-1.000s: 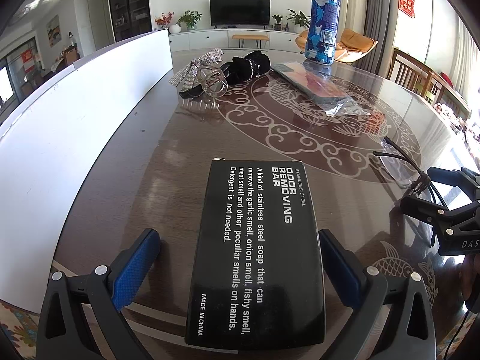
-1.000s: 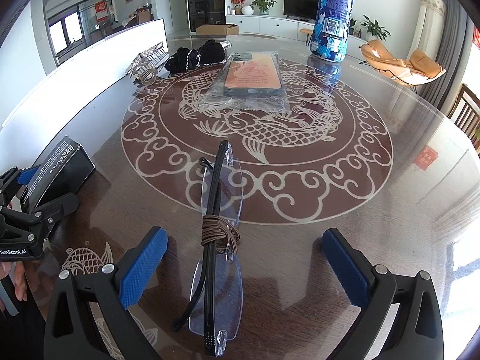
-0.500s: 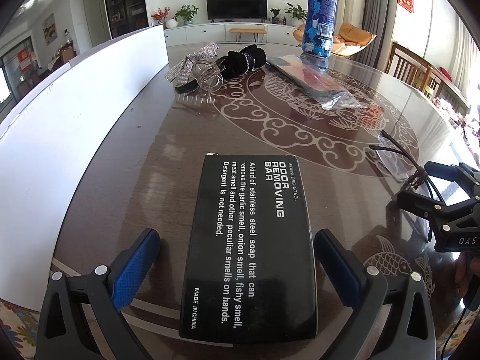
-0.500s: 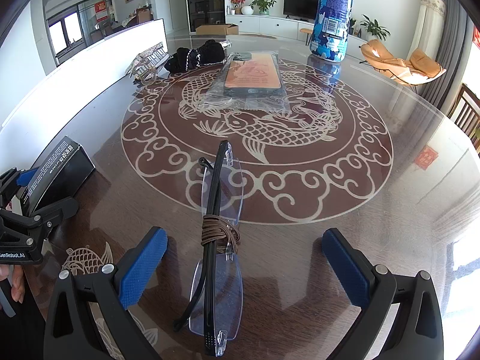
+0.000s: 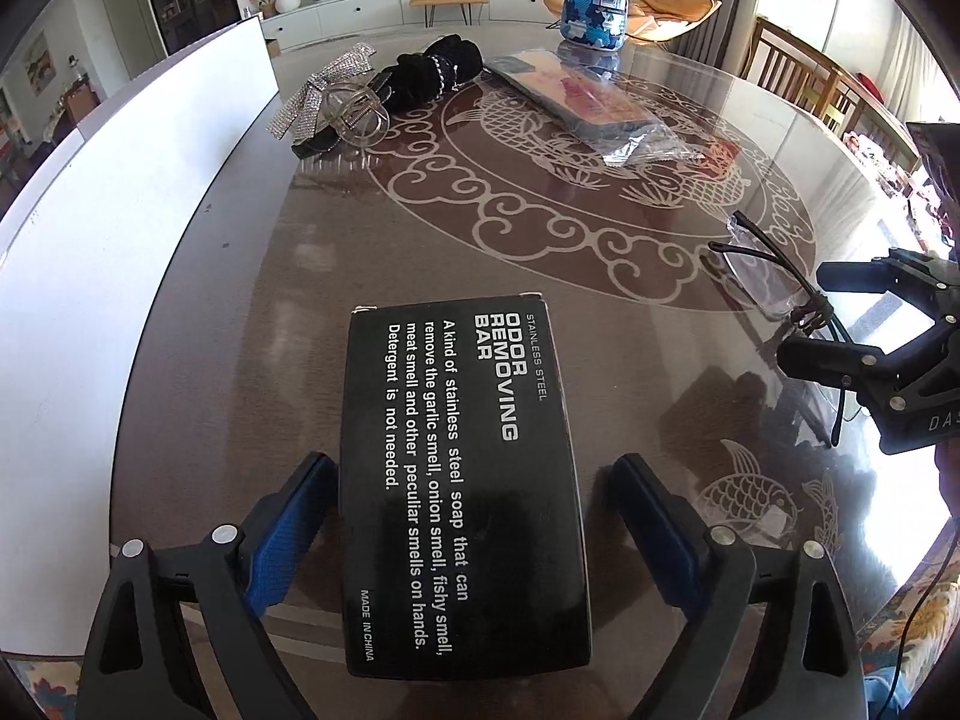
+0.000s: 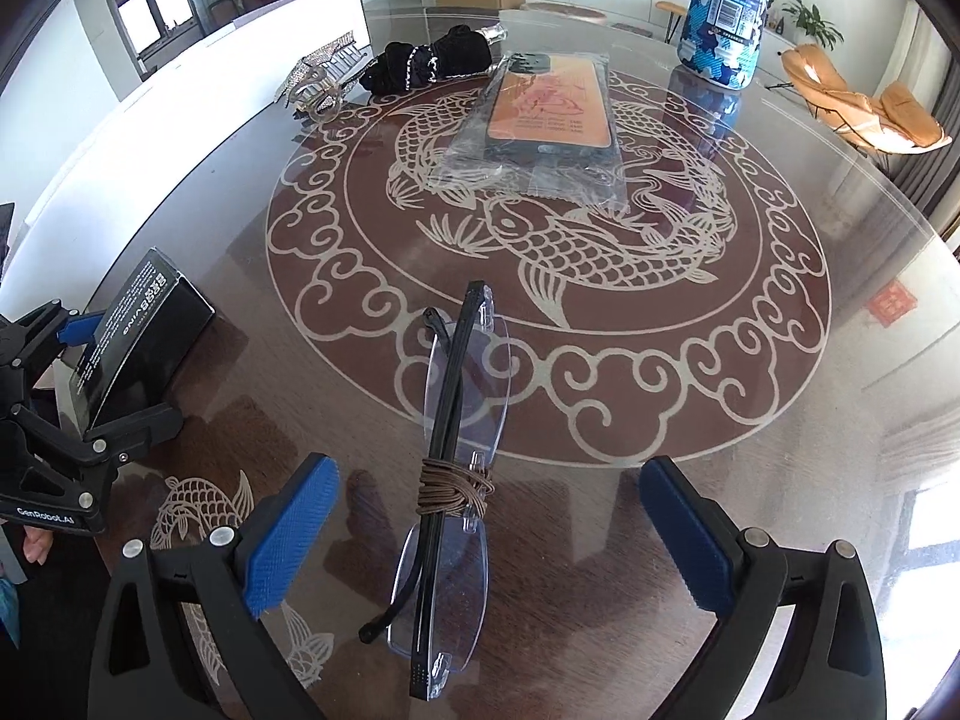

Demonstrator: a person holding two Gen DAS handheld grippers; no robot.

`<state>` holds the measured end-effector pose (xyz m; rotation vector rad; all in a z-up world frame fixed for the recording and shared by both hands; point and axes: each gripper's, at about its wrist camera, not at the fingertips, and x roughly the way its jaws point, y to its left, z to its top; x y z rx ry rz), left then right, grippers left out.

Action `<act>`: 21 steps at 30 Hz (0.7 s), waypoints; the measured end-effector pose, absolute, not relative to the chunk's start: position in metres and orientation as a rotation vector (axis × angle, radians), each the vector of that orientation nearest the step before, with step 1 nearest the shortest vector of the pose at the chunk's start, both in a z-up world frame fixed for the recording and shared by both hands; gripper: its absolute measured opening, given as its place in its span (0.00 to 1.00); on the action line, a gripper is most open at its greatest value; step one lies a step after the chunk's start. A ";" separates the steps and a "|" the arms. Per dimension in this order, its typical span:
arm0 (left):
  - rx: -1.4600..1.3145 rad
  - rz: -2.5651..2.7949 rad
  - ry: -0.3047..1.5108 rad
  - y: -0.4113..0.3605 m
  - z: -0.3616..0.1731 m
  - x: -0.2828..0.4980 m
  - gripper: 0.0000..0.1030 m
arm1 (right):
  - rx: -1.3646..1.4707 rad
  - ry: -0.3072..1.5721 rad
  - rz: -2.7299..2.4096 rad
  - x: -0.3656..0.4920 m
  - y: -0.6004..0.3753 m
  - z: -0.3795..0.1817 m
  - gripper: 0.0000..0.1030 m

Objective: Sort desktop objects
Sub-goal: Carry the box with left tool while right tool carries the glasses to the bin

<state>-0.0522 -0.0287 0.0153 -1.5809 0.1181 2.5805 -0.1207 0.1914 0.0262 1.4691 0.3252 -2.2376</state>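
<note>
Left tool (image 5: 468,516) closing astride flat black cardboard box (image 5: 462,480), pads not yet touching. Right tool (image 6: 480,540) closing around folded rimless glasses with brown cord (image 6: 453,468), wide gaps either side. Bare glossy patterned brown surface (image 6: 690,420) beyond; white board (image 5: 120,198) bounding left edge.

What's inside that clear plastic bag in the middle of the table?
The plastic bag holds a flat dark phone case with an orange printed card. Glare and wrinkles blur the print; anything beneath the case is hidden.

Both hand-held grippers (image 5: 465,516) (image 6: 486,540) closing in.
</note>
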 end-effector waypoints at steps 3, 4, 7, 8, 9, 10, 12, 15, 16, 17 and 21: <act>-1.567 2.571 0.105 -0.028 0.022 -0.054 0.57 | 1.458 0.391 -2.262 -0.114 0.192 0.030 0.41; -1.567 2.561 0.078 -0.030 0.023 -0.054 0.57 | 1.452 0.369 -2.249 -0.113 0.194 0.032 0.13; -1.535 2.593 0.053 -0.035 0.032 -0.045 0.56 | 1.449 0.296 -2.246 -0.110 0.202 0.043 0.12; -1.522 2.600 0.034 -0.038 0.036 -0.041 0.56 | 1.429 0.301 -2.262 -0.108 0.203 0.049 0.12; -1.509 2.608 0.014 -0.042 0.040 -0.037 0.56 | 1.410 0.294 -2.273 -0.105 0.205 0.056 0.12; -1.494 2.619 0.000 -0.045 0.045 -0.033 0.56 | 1.396 0.278 -2.279 -0.104 0.208 0.061 0.12; -1.469 2.647 -0.014 -0.053 0.054 -0.026 0.56 | 1.386 0.253 -2.278 -0.103 0.211 0.069 0.12; -1.427 2.673 -0.079 -0.071 0.070 -0.018 0.56 | 1.386 0.264 -2.269 -0.105 0.205 0.074 0.12; -1.411 2.681 -0.102 -0.079 0.077 -0.017 0.56 | 1.380 0.276 -2.265 -0.106 0.201 0.077 0.12; -1.394 2.693 -0.124 -0.088 0.086 -0.017 0.56 | 1.371 0.287 -2.259 -0.107 0.197 0.081 0.12; -1.329 2.761 -0.178 -0.135 0.124 -0.018 0.57 | 1.297 0.288 -2.240 -0.112 0.162 0.106 0.12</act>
